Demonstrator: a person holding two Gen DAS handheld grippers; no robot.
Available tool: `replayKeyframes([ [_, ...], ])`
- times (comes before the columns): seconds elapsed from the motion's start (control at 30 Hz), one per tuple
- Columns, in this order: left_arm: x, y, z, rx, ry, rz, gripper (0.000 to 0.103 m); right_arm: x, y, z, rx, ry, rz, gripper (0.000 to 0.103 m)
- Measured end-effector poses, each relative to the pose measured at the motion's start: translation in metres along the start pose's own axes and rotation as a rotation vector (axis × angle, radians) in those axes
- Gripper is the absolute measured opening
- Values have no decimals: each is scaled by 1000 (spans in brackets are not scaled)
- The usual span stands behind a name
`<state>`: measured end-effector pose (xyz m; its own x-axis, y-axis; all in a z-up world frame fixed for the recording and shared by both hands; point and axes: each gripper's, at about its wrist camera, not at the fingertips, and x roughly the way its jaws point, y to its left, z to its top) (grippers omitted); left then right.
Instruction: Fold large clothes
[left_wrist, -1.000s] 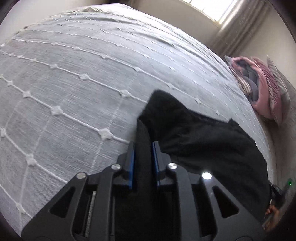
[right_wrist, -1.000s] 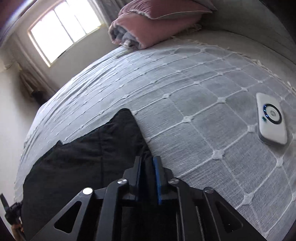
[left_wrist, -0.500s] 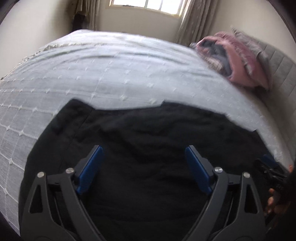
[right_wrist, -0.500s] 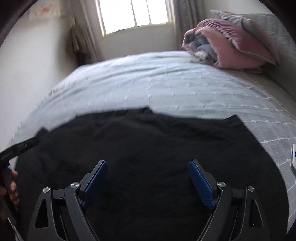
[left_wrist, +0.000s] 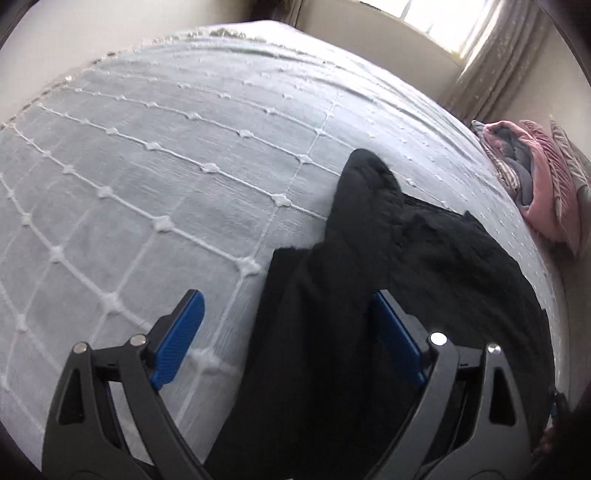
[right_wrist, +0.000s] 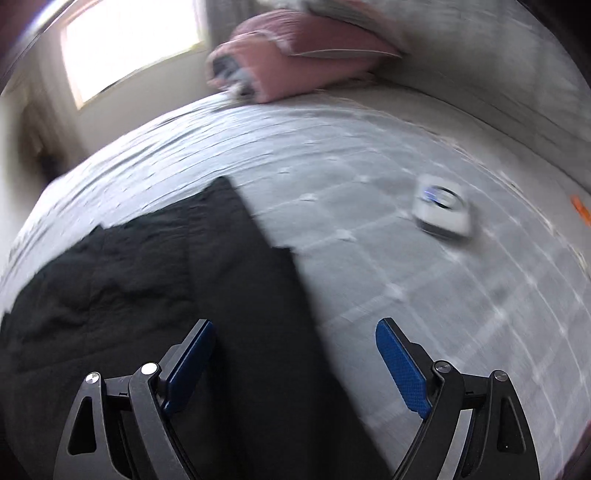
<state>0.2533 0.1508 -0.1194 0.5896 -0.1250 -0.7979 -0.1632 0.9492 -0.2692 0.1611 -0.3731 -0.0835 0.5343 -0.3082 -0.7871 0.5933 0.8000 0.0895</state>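
Grey quilted bedspread (left_wrist: 155, 177) fills both views, with the left gripper (left_wrist: 288, 332) and right gripper (right_wrist: 293, 360) nearest, jaws spread wide and holding nothing. Beneath them lies the black garment (left_wrist: 424, 280), spread across the bed's near side. It looks soft, limp and light, best pinched at a side edge or corner. A second ago both claws were clamped on its cloth; they have just been opening. Beyond sit a white device (right_wrist: 443, 210) and pink pillows (right_wrist: 295, 55)
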Motion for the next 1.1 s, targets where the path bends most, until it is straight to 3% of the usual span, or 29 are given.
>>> replayKeyframes([
  [0.13,-44,-15,-27,64,-35,-4,93,-46,-4,-5,17,-74,57,90],
  [0.17,-55,-19,-36,73,-25,-16,97,-60,1,-7,16,-100,79,90],
  [0.2,-65,-20,-45,78,-20,-28,102,-68,3,-8,14,-116,96,92],
  [0.33,-86,-19,-73,60,-24,-67,102,-96,20,-26,-14,-140,158,103],
  [0.5,-89,-8,-99,-5,47,-132,102,-103,45,-39,-72,-99,225,103],
  [0.63,-96,-7,-111,9,17,-127,102,-107,64,-51,-118,-78,243,103],
  [0.77,-89,5,-122,-84,48,-210,102,-104,75,-58,-123,-47,268,103],
  [0.9,-91,9,-124,-108,40,-245,103,-108,88,-63,-173,-62,259,103],
  [1.1,-72,18,-136,-208,191,-311,102,-106,103,-70,-195,-42,281,103],
])
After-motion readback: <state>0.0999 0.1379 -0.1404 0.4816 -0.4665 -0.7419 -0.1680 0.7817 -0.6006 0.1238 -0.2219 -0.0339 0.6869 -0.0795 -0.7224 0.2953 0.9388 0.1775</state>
